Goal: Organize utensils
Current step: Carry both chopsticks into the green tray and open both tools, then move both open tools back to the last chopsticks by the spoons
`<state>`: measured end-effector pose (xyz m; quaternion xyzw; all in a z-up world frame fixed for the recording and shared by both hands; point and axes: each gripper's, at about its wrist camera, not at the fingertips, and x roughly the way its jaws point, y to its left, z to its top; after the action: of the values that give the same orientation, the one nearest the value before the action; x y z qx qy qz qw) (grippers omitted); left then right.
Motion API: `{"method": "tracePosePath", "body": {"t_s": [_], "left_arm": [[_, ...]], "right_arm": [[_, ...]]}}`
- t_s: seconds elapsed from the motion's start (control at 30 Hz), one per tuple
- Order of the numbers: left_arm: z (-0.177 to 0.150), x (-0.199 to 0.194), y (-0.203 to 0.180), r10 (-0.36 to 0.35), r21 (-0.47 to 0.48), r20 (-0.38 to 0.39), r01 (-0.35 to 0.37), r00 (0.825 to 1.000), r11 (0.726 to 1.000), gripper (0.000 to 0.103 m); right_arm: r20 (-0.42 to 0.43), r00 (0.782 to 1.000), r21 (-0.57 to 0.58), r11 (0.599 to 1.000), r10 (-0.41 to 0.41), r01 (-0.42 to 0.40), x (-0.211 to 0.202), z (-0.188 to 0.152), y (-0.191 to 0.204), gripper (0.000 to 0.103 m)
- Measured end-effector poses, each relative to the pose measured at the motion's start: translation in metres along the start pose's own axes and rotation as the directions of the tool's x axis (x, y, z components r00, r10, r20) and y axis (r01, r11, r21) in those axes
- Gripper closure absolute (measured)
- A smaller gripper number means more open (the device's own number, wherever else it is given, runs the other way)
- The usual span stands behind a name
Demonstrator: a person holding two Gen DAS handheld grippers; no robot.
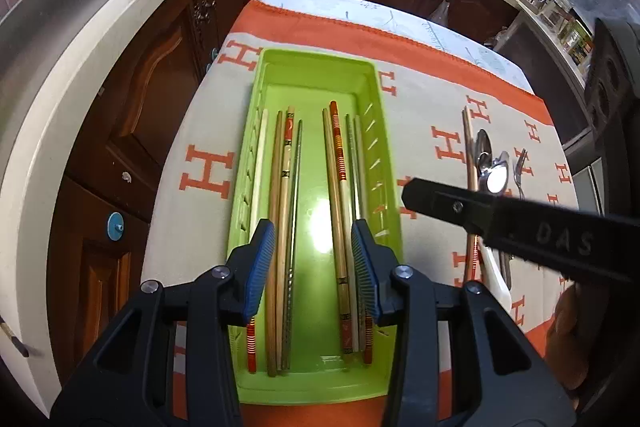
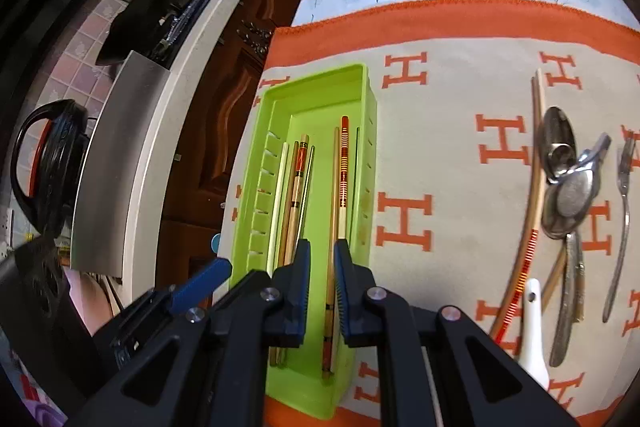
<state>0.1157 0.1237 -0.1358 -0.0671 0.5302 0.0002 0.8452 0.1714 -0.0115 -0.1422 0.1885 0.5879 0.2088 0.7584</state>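
Both grippers hang over the green utensil tray (image 1: 316, 75): the left gripper (image 1: 314, 267) spread wide and empty, the right gripper (image 2: 322, 281) narrowed around a chopstick (image 2: 330, 267) lying inside, contact unclear. Eight chopsticks rest there; spoons (image 2: 568, 187), a fork (image 2: 622, 211) and loose chopsticks (image 2: 536, 167) wait on the cloth. A skewed pinch could scatter the neat rows.
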Motion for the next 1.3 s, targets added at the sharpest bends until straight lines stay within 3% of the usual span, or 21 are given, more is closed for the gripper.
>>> {"method": "tracePosePath", "body": {"t_s": [0.47, 0.93, 1.13, 1.3], "left_arm": [[-0.004, -0.024, -0.044, -0.005, 0.089, 0.025, 0.002, 1.0, 0.996, 0.067], [0.003, -0.046, -0.101, -0.028, 0.197, 0.052, 0.018, 0.998, 0.98, 0.066], [0.011, -0.027, -0.136, -0.065, 0.248, 0.005, 0.062, 0.998, 0.967, 0.066], [0.014, 0.016, -0.155, -0.117, 0.26, -0.104, 0.141, 0.988, 0.955, 0.066]], "right_arm": [[0.127, 0.991, -0.027, 0.999, -0.037, 0.041, -0.069, -0.028, -0.025, 0.091], [0.253, 0.964, -0.032, 0.995, -0.086, 0.097, -0.136, -0.033, -0.056, 0.091], [0.254, 0.959, 0.029, 0.992, -0.124, 0.12, -0.136, -0.029, -0.087, 0.091], [0.213, 0.966, 0.091, 0.987, -0.149, 0.132, -0.118, -0.029, -0.12, 0.091]]}}
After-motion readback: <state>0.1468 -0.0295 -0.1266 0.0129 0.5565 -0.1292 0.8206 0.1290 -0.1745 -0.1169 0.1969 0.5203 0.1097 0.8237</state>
